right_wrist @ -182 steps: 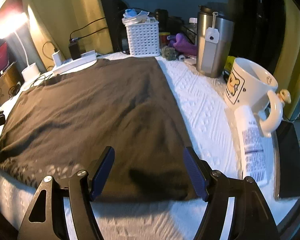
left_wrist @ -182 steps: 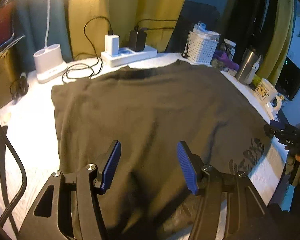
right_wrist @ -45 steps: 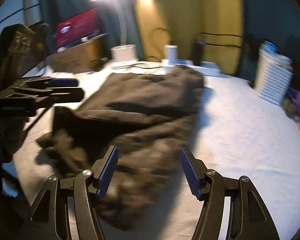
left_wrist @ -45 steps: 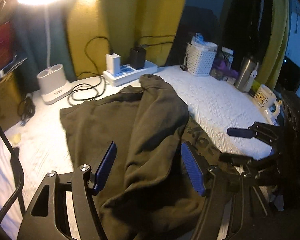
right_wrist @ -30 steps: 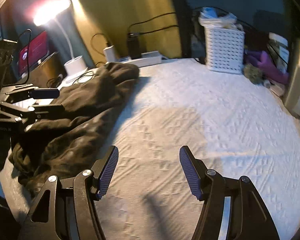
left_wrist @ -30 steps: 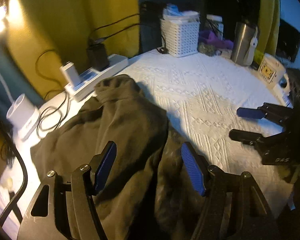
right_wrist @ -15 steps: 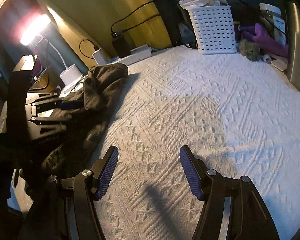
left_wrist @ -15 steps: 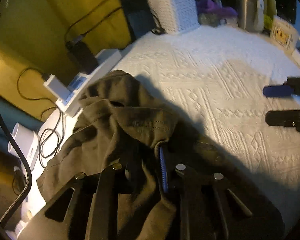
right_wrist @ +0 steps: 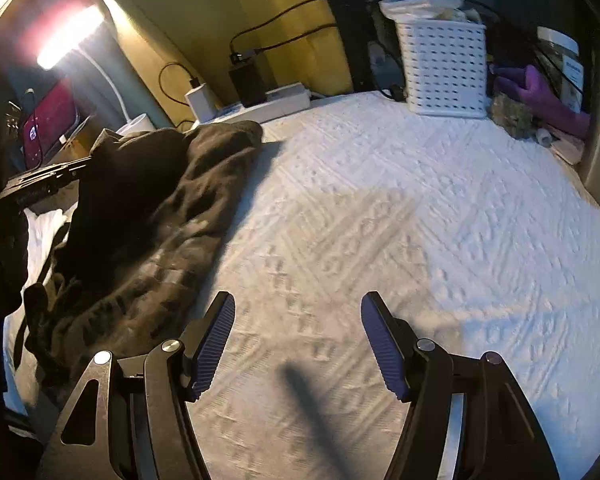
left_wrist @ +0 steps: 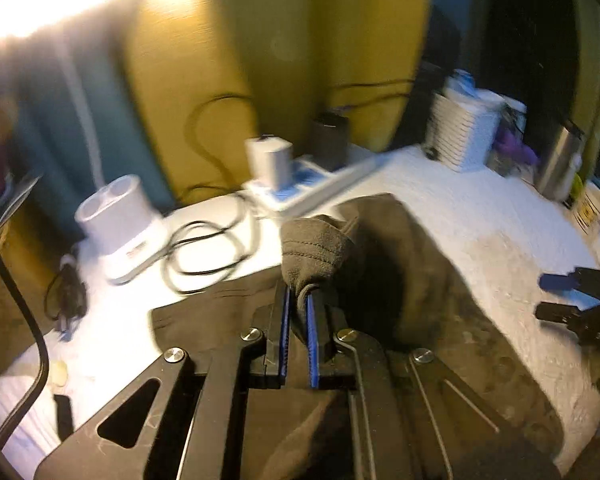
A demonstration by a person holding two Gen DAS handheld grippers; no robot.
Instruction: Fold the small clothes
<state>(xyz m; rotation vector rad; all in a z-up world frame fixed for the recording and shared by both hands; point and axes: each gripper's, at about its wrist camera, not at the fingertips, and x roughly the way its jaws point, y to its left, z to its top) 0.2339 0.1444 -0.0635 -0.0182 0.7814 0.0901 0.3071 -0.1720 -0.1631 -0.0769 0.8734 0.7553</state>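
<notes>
A dark olive-brown shirt (left_wrist: 432,280) lies bunched on the white textured cloth (right_wrist: 380,220). My left gripper (left_wrist: 297,300) is shut on a thick fold of the shirt, which bulges out above the blue pads. In the right wrist view the shirt (right_wrist: 148,208) is a crumpled heap at the left, and the left gripper (right_wrist: 40,180) shows beside it. My right gripper (right_wrist: 298,332) is open and empty over bare cloth, to the right of the heap. It shows at the right edge of the left wrist view (left_wrist: 568,296).
A white power strip with chargers (left_wrist: 300,184), loose cables (left_wrist: 204,248) and a white lamp base (left_wrist: 120,224) stand at the back left. A white basket (right_wrist: 444,68), purple items (right_wrist: 540,96) and a steel tumbler (left_wrist: 560,160) stand at the back right.
My left gripper, shut on the shirt fold, has lifted and swung its view back up toward the lamp and power strip. The right gripper has stayed open and barely moved.
</notes>
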